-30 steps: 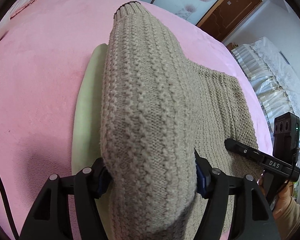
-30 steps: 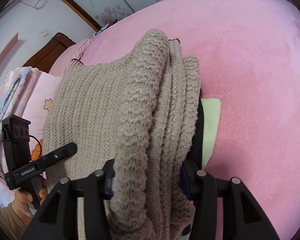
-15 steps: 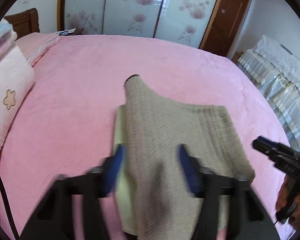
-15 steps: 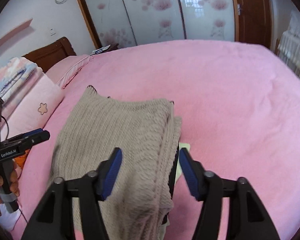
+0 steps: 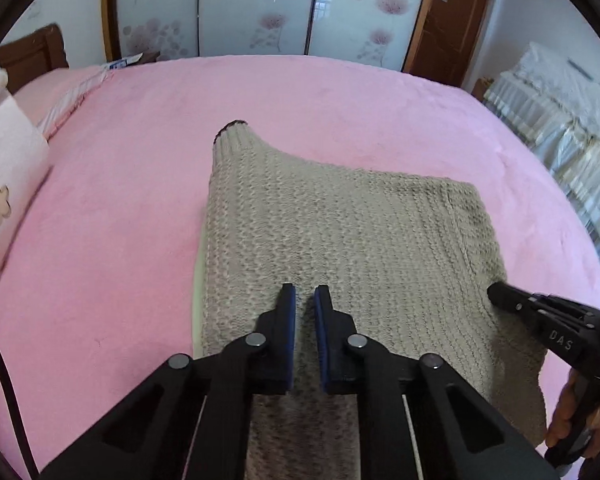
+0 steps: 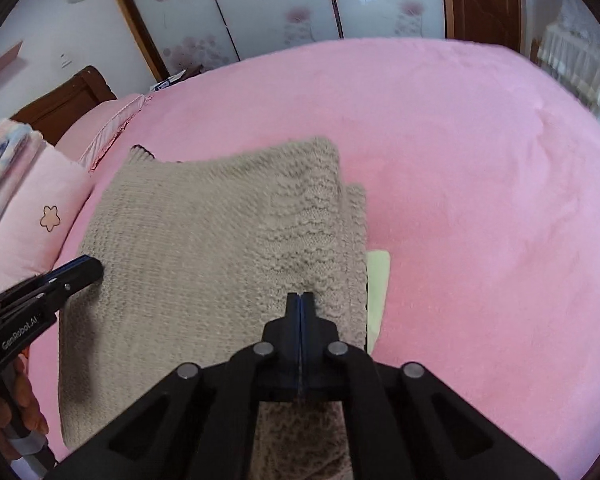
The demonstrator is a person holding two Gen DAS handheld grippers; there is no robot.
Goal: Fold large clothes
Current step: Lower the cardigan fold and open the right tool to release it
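Blue-padded and black-framed, my left tool (image 5: 305,294) is hovering over the near part of the folded beige cable-knit sweater (image 5: 340,248), its jaws having just been closing to a narrow slit with nothing between them. My right tool (image 6: 301,300) has been closing too and its pads are now meeting flat, gripping nothing, poised above the thick stacked edge of the same sweater on that side.

From both tools the sweater is lying straight ahead and below, spread on the pink plush bed (image 5: 140,184). Its long axis is running away from me toward the floral sliding wardrobe doors (image 5: 260,4), with the ribbed dark-trimmed cuff (image 5: 236,140) poking out at the far left corner. The left tool is sitting over the sweater's left half, close to that protruding cuff's side; the right tool is nearer the layered right edge, where the folds are piling up.

A pale green flat board (image 6: 378,280) is peeking out from under the sweater along both edges. I am judging that any tidying of the cuff falls to the left tool, since it is the nearer one, while the right one would be reaching across the whole bundle. A pink flower-print pillow (image 6: 48,220) is resting well clear on the left.
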